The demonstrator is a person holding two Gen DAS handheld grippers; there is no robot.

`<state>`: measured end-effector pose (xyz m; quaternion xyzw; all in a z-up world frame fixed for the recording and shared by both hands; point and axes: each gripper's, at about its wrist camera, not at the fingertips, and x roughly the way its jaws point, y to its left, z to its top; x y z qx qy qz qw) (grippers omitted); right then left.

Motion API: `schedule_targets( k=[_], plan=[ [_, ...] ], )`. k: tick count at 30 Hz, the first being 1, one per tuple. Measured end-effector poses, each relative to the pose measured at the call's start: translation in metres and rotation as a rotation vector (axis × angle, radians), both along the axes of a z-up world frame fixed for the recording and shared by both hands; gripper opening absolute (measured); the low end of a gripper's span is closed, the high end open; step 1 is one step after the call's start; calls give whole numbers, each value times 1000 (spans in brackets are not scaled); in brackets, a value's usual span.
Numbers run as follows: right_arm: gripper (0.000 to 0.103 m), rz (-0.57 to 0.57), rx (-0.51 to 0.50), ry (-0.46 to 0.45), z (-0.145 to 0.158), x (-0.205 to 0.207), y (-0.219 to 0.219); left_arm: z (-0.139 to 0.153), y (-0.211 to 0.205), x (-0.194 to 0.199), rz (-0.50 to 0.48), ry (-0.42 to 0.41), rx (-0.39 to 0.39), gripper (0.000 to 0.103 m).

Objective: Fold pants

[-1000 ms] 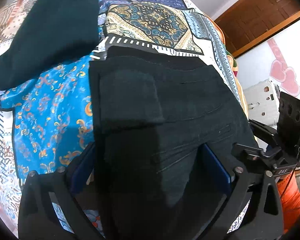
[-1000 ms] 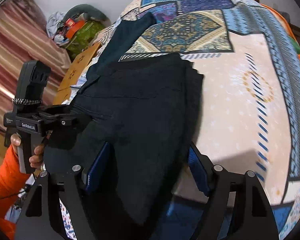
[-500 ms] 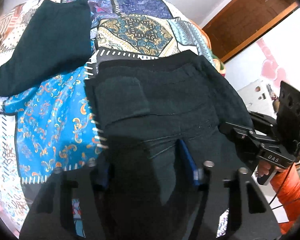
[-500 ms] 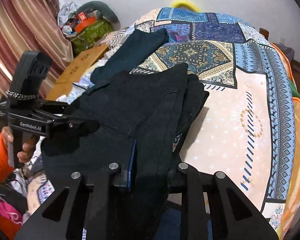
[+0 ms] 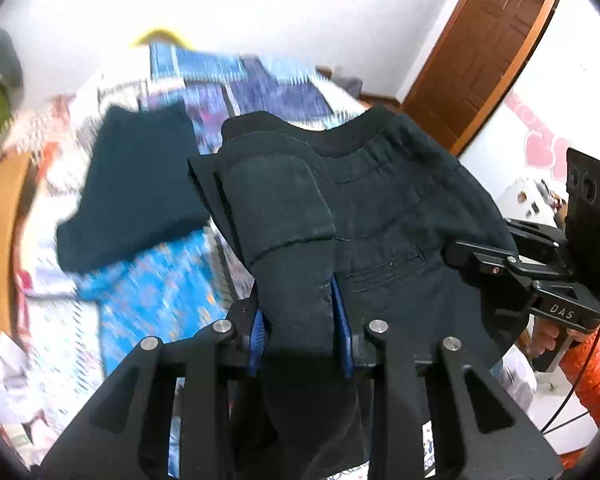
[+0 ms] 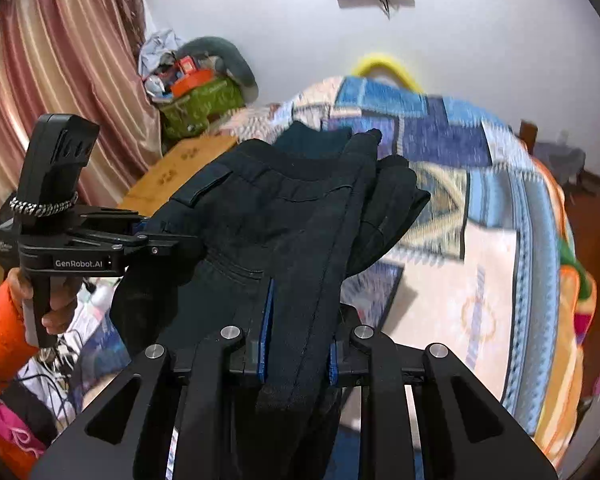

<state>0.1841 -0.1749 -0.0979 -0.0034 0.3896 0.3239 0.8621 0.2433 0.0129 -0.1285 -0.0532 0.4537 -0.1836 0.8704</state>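
Lifted clear of the patchwork bedspread (image 6: 496,264) since a second ago, the black pants (image 5: 380,208) now hang bunched between two handheld grippers, where earlier they lay flat on the bed. Blue-padded fingers (image 5: 342,320) of the left gripper (image 5: 300,316), which have just been closing, pinch a thick fold of the fabric; the right gripper (image 6: 298,332), closed a moment sooner, clamps another fold between its own fingers (image 6: 266,320). Waistband and a back pocket face up, the cloth draping below both tools. A second dark garment (image 5: 136,188) lies on the bed beyond. Orange sleeves (image 6: 0,336) show at the frame edges, a wooden door (image 5: 476,52) behind.
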Motion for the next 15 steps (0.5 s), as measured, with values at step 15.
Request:
schedule_targets(
  k=[15],
  plan=[
    [19,51,74,-115,28,92,86,53,97,73,169,-177,34,30]
  ],
)
